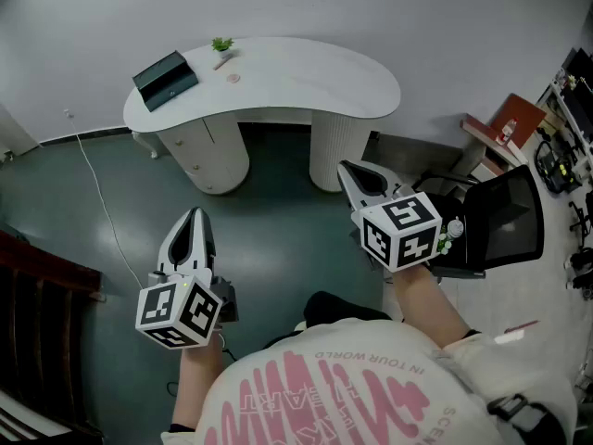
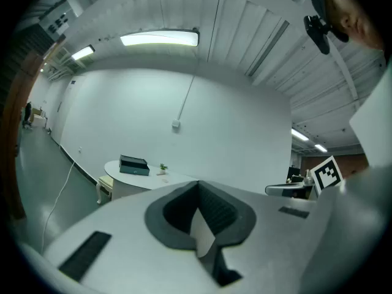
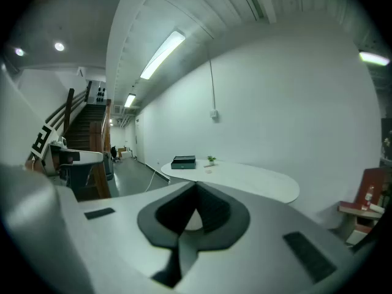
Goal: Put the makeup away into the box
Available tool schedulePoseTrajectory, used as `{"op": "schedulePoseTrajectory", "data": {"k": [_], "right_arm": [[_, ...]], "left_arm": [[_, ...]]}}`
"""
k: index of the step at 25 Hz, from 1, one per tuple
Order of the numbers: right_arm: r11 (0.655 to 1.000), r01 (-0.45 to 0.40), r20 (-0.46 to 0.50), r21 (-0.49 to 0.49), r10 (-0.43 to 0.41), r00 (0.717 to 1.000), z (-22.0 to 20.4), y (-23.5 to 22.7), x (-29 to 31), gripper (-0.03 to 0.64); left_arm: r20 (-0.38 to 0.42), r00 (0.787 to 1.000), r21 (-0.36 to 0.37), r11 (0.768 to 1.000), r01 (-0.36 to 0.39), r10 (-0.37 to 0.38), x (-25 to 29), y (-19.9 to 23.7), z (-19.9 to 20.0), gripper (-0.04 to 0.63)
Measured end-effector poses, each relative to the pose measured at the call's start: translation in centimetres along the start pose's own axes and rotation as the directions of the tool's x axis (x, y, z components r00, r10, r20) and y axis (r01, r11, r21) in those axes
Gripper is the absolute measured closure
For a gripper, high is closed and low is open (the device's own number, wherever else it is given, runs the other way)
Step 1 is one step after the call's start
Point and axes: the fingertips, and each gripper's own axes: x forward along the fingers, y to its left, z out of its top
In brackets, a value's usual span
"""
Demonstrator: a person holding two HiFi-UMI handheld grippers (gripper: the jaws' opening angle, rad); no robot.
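Note:
A dark teal box [image 1: 165, 80] lies shut on the left end of a white curved table [image 1: 306, 82] across the room. Beside it are a small green plant [image 1: 221, 44], a thin stick-like makeup item [image 1: 223, 61] and a small round one [image 1: 233, 78]. My left gripper [image 1: 193, 215] and right gripper [image 1: 351, 171] are held out over the floor, well short of the table, both shut and empty. The left gripper view shows the box [image 2: 134, 165] far beyond the closed jaws. The right gripper view has the box [image 3: 183, 162] and the plant [image 3: 211, 159] far off too.
A black office chair [image 1: 500, 216] stands close on my right, with a cluttered shelf [image 1: 565, 146] beyond it. Dark wooden stairs [image 1: 37, 286] are on my left. A white cable [image 1: 97, 193] runs over the grey-green floor. The table rests on two round pedestals [image 1: 208, 156].

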Motion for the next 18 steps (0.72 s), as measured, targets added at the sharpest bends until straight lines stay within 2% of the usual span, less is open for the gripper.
{"op": "schedulePoseTrajectory", "data": {"k": [9,13,18], "right_arm": [[0.992,-0.037,-0.019,0.122,0.04,0.999,-0.6,-2.7,4.8,0.618],[0.991,-0.044,-0.048,0.128,0.051,0.998,-0.6,-4.9,8.6,0.617],[0.99,-0.076,-0.044,0.121,0.082,0.996,2.0,-7.6,14.9,0.617]], "left_arm": [[-0.022,1.0,-0.035,0.999,-0.023,0.022,4.4,2.0,-1.5,0.594],[-0.012,0.999,-0.063,0.997,-0.048,0.047,8.0,3.3,-1.1,0.594],[0.018,0.996,-0.082,0.993,-0.087,0.089,13.7,5.4,1.2,0.594]]}}
